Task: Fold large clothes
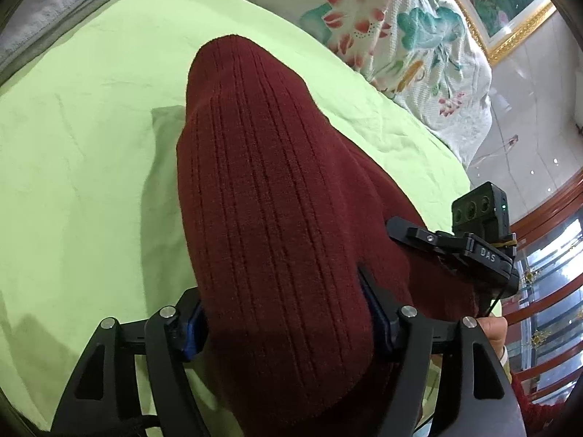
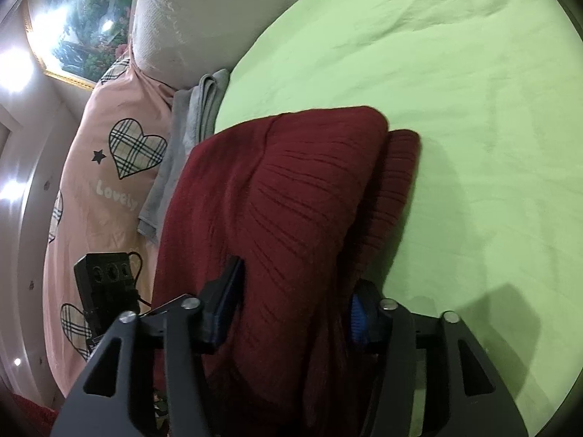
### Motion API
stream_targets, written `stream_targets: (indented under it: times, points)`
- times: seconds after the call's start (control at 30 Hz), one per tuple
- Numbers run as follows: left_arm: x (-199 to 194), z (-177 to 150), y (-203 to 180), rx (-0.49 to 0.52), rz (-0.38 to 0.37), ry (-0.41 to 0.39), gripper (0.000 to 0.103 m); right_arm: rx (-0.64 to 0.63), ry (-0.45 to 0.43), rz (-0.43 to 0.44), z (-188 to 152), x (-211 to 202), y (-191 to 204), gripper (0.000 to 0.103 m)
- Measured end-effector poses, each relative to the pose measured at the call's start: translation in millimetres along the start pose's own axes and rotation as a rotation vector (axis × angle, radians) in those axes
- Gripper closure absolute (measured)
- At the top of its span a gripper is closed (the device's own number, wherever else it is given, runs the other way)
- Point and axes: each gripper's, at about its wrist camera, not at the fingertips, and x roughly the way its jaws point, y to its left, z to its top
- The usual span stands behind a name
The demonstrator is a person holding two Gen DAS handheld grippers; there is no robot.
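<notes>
1. The dark red ribbed garment lies folded into a thick bundle on the bed's green sheet.
2. Left gripper: jaws flank one end of the bundle; whether the pads press it cannot be told.
3. Right gripper: jaws astride the other end (grip likewise unclear).
4. Only the left view shows the floral quilt; only the right shows the pink heart-print cover.
5. A grey folded towel borders the bundle; green sheet lies bare beyond it.
</notes>
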Motion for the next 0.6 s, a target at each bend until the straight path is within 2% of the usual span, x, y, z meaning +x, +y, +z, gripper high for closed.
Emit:
stream_targets:
  times: [0.03,0.17,0.27,0.33,0.43,0.47,0.5,0.6]
  points:
    - [-3,0,-2,-0.003,0.01,-0.004,0.031,0.002,-0.006,-0.019,-1,-4,0,0.038]
    - [-28,-4,-2,-0.015,0.028,-0.045,0.031,0.019,-0.082,-0.091,-1,-35,-1,0.034]
    - [-57,-9,-5,0.006,0.032,-0.128,0.034,0.009,-0.148,-0.096,3,-56,3,0.034]
    - [-70,-9,-10,0.026,0.023,-0.169,0.04,-0.013,-0.153,-0.101,9,-56,11,0.034]
    - [-76,-12,-22,0.092,-0.001,-0.181,0.045,-0.027,-0.117,-0.117,17,-41,17,0.037]
    - [-74,-14,-27,0.115,-0.003,-0.172,0.051,-0.019,-0.08,-0.151,19,-28,17,0.042]
    - [-71,-17,-32,0.147,-0.004,-0.158,0.052,-0.017,-0.064,-0.169,20,-21,18,0.059]
    - [-58,-24,-47,0.226,0.002,-0.114,0.052,-0.043,-0.073,-0.191,20,-15,27,0.076]
